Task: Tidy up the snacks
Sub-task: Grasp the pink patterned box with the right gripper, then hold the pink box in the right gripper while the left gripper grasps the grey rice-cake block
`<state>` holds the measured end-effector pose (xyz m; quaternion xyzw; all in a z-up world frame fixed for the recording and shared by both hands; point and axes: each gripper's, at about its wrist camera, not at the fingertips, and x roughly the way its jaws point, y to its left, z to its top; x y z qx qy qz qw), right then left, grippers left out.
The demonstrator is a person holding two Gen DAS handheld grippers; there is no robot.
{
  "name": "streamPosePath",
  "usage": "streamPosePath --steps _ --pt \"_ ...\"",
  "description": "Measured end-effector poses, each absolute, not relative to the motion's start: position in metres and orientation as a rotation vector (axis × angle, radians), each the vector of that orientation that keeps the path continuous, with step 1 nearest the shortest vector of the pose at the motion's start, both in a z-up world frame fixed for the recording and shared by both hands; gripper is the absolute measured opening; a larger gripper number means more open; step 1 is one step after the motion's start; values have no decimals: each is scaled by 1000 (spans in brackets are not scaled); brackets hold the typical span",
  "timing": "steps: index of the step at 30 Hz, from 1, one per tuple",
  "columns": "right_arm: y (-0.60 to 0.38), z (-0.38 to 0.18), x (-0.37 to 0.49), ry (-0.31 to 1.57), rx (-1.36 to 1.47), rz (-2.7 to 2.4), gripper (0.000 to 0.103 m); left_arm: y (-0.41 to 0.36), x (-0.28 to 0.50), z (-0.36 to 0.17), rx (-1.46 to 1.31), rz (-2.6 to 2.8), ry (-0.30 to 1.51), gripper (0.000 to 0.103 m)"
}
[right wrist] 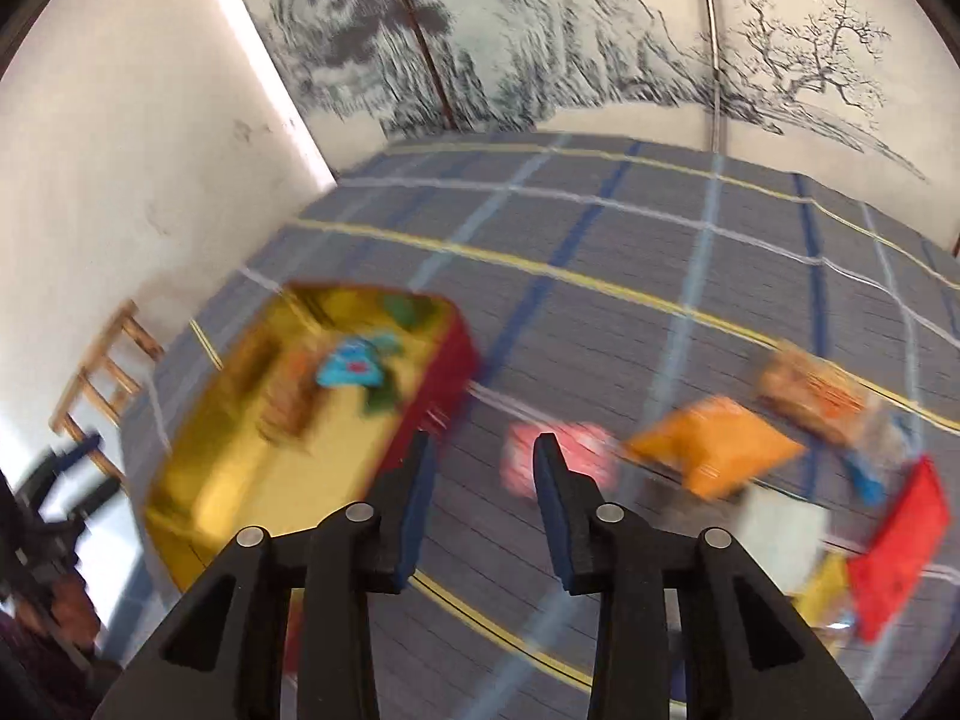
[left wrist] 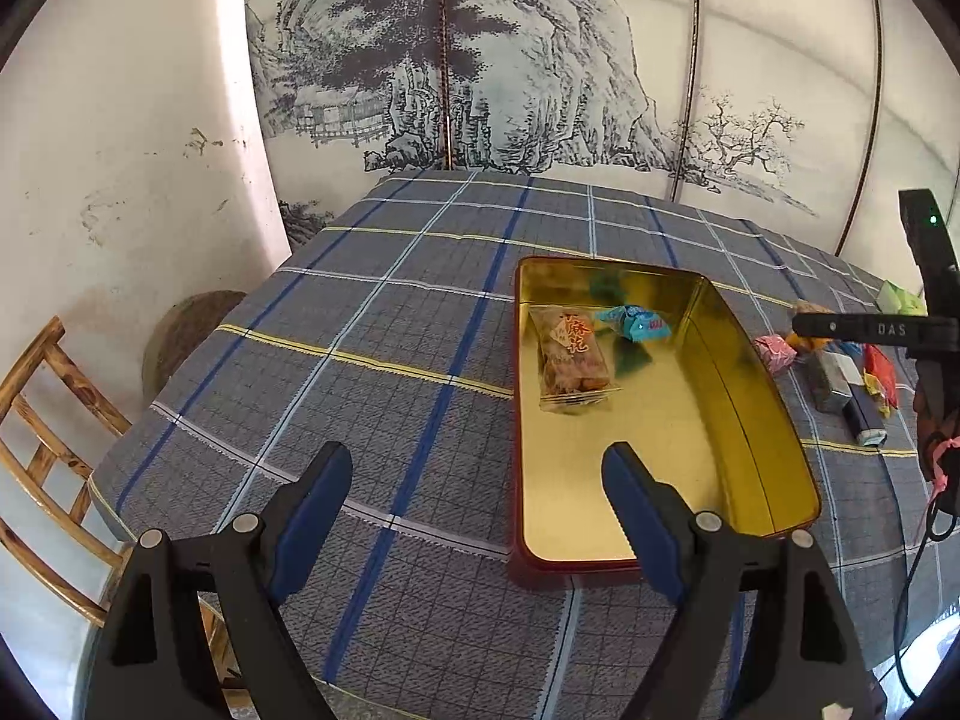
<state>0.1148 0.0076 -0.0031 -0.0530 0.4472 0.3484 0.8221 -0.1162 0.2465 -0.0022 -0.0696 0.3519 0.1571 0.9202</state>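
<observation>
Landmark: gold tin point(left wrist: 756, 384) on plaid tablecloth point(left wrist: 372, 324).

- Left gripper point(left wrist: 477, 471): jaws spread wide, empty, hovering at tin's near end.
- Right gripper point(right wrist: 480, 459): jaws parted, nothing between; just right of tin, pink snack point(right wrist: 561, 459) beyond tips.
- In tin: brown packet point(left wrist: 570, 357), orange Chinese characters, unread; blue candy point(left wrist: 636, 321) behind.
- Loose snacks right of tin: orange pack point(right wrist: 714, 444), red pack point(right wrist: 900, 534).
- Advice: centre jaws over pink snack, clamp gently.
- "DAS" legible on right gripper.

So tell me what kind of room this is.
Probably a home dining area: a table under a plaid cloth, a wooden chair at its edge, and an ink landscape screen behind. A gold tin holds wrapped snacks.
</observation>
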Motion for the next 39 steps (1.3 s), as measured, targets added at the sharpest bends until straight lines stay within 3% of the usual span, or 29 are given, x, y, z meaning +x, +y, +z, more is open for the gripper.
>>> streamPosePath --steps 7,8,11,12,16,17,18,22,27,39 --pt "20 -27 127 987 -296 722 39 222 -108 -2 -93 268 730 83" --pt "25 -30 128 975 -319 715 43 220 -108 -1 -83 267 727 83" --pt "40 -33 129 918 -382 665 78 220 -108 2 -70 271 721 83" --pt "44 -34 131 905 -389 660 83 221 -108 2 -71 274 720 83" --pt "49 -46 141 953 -379 658 83 222 -104 0 -76 281 732 83" --pt "48 -49 143 975 -358 671 77 222 -103 -1 -74 280 735 83" --pt "47 -52 145 992 -344 685 50 220 -103 -2 -71 279 737 83" --pt "38 -45 129 991 -326 724 48 214 -102 1 -54 274 734 83" --pt "-47 -1 74 833 -126 685 48 196 -106 15 -15 214 691 83" --pt "-289 -25 68 836 74 99 48 86 -70 54 45 -171 705 90"
